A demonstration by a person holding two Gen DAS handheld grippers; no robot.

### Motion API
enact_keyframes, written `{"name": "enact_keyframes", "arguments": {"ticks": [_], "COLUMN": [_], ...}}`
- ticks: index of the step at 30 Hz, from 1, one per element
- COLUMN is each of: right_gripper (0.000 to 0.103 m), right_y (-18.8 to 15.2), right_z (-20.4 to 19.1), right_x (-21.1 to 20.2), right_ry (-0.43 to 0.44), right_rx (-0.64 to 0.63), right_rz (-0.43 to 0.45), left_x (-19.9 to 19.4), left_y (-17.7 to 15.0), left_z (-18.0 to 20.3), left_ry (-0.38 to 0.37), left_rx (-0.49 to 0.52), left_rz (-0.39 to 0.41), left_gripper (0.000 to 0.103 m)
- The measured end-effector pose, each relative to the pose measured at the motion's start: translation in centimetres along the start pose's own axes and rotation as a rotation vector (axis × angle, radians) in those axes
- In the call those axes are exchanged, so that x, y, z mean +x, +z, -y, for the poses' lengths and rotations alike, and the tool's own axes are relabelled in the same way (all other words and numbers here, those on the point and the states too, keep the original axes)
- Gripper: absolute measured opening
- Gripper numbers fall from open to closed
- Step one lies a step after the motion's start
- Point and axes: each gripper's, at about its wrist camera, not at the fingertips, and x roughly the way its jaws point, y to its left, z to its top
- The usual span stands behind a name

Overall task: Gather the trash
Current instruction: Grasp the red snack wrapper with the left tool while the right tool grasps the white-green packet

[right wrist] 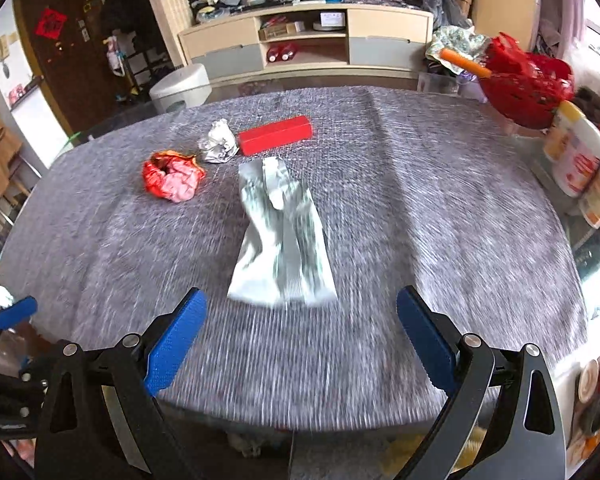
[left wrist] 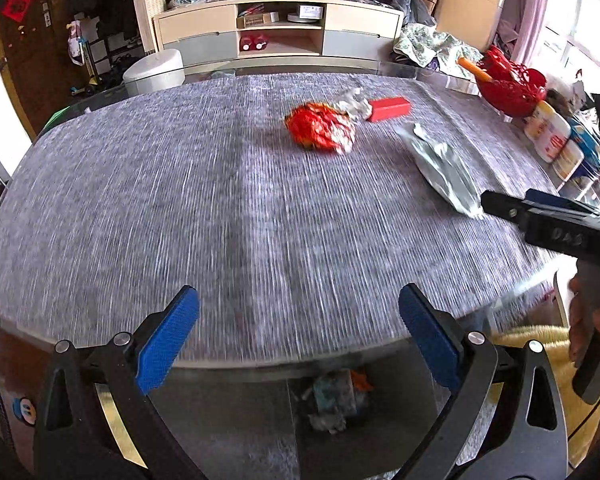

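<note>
On the grey-clothed table point(left wrist: 160, 200) lie a crumpled red wrapper point(left wrist: 320, 128) point(right wrist: 172, 178), a small ball of silver foil point(left wrist: 354, 104) point(right wrist: 219, 141), a red box point(left wrist: 389, 109) point(right wrist: 276, 135) and a flat silver pouch point(left wrist: 446, 166) point(right wrist: 282, 240). My left gripper point(left wrist: 299, 340) hangs open over the table's near edge with nothing between its blue pads. My right gripper point(right wrist: 302, 340) is open too, just short of the pouch's near end; in the left wrist view it point(left wrist: 540, 216) reaches in from the right beside the pouch. Crumpled trash point(left wrist: 334, 400) shows through the glass below the table edge.
A red basket point(left wrist: 512, 88) point(right wrist: 528, 84) and several tubs point(right wrist: 576, 156) crowd the table's right side. A white bin point(left wrist: 154, 70) point(right wrist: 180, 86) stands beyond the far edge, a TV cabinet point(left wrist: 280, 28) behind it. A hand point(left wrist: 588, 320) grips the right tool's handle.
</note>
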Motion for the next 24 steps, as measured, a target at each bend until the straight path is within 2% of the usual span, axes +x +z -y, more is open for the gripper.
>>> {"name": "enact_keyframes", "arguments": {"ticks": [9,11,12,14,16,24], "right_gripper": [0.096,0.093,0.089,0.069,0.060,0.039], "right_y": [2.7,2.8,2.9,3.1,3.4,5.4], "right_z": [-0.5,-0.7,-0.8,-0.8,-0.9,0.5], "right_x": [4.0,4.6,4.8,5.1,5.2,5.0], "right_ry": [0.031,0.029,0.026,0.019,-0.011,0.048], "right_rx": [-0.016,-0.029,-0.038,-0.051,-0.082,-0.053], "right_rz": [-0.029,-0.033,-0.033,-0.033,-0.017,0.027], "left_x": [3.5,4.3,4.8,5.6,6.6,9.8], "left_y": [3.9,4.6,5.1,5.9,6.8,10.2], "left_z": [-0.3,-0.4,-0.4,-0.5,-0.5,0.3], "left_ry": [0.002,0.004,0.006,0.006,0.001,-0.024], "left_rx": [0.011,0.016,0.018,0.019,0.014,0.013], "left_rz": [-0.018,-0.024,-0.027,-0.030,-0.037,-0.029], "left_gripper": [0.095,0.095,0.095,0.095,0.095,0.095]}}
